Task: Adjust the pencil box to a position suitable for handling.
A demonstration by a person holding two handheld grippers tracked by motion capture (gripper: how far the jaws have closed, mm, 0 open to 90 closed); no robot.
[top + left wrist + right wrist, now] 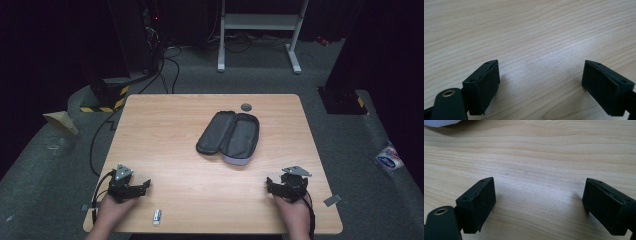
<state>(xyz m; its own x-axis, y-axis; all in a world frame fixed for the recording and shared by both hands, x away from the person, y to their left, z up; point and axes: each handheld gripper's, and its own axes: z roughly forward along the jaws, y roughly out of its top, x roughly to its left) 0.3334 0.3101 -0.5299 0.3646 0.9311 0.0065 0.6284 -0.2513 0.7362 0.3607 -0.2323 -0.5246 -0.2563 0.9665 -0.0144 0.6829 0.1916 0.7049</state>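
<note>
Pencil case (229, 136) untouched, both grippers' jaws wide, empty.

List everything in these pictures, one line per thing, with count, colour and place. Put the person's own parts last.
pencil case: one, dark grey, lying open past the middle of the table.
small round disc: one, grey, on the table near its far edge, just beyond the case.
small white object: one, white, near the table's near edge, right of the left gripper; too small to identify.
table: one, light wood.
white frame: one, on the floor beyond the table.
cables: several, black, on the floor at far left.
left gripper: one, black, jaws open with nothing between them, resting near left.
right gripper: one, black, jaws open with nothing between them, resting near right.
hands: two, at the bottom edge, each holding a gripper.
</note>
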